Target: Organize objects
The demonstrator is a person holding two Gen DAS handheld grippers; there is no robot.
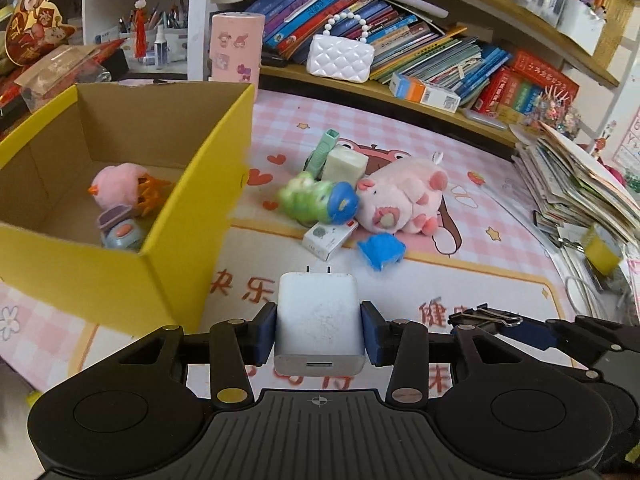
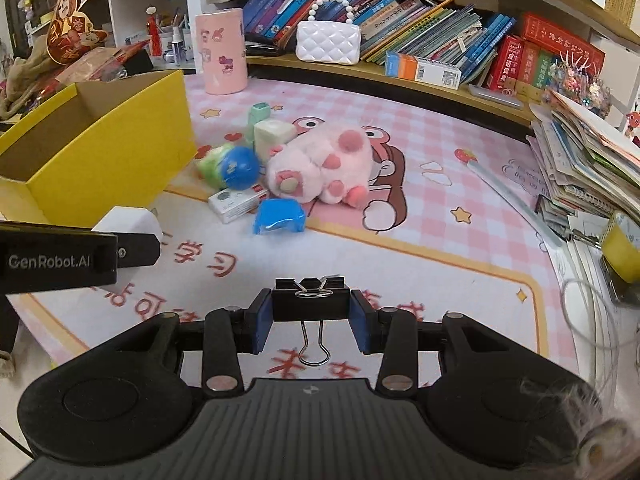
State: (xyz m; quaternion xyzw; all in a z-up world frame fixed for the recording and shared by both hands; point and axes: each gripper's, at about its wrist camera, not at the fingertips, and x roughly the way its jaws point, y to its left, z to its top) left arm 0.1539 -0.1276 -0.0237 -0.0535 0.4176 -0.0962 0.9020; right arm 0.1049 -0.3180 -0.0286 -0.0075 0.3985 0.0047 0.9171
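My left gripper (image 1: 319, 330) is shut on a white wall charger (image 1: 319, 320), held above the pink mat just right of the yellow cardboard box (image 1: 120, 276). Inside the box lie a pink fluffy chick (image 1: 118, 188) and a small purple-grey toy (image 1: 122, 230). My right gripper (image 2: 310, 320) is shut on a black binder clip (image 2: 310, 300), its wire handle hanging down. In the right wrist view the left gripper (image 2: 136, 250) with the charger (image 2: 128, 218) shows at the left. On the mat lie a pink plush pig (image 2: 320, 164), a green and blue toy (image 2: 232, 166) and a blue block (image 2: 278, 218).
A small white carton (image 2: 236, 202), a pale soap-like block (image 2: 272, 136) and a green tube (image 2: 258, 114) lie by the pig. A pink cylinder (image 2: 222, 52) and white purse (image 2: 328, 42) stand behind. Book stacks (image 2: 588, 160) crowd the right edge; shelves run along the back.
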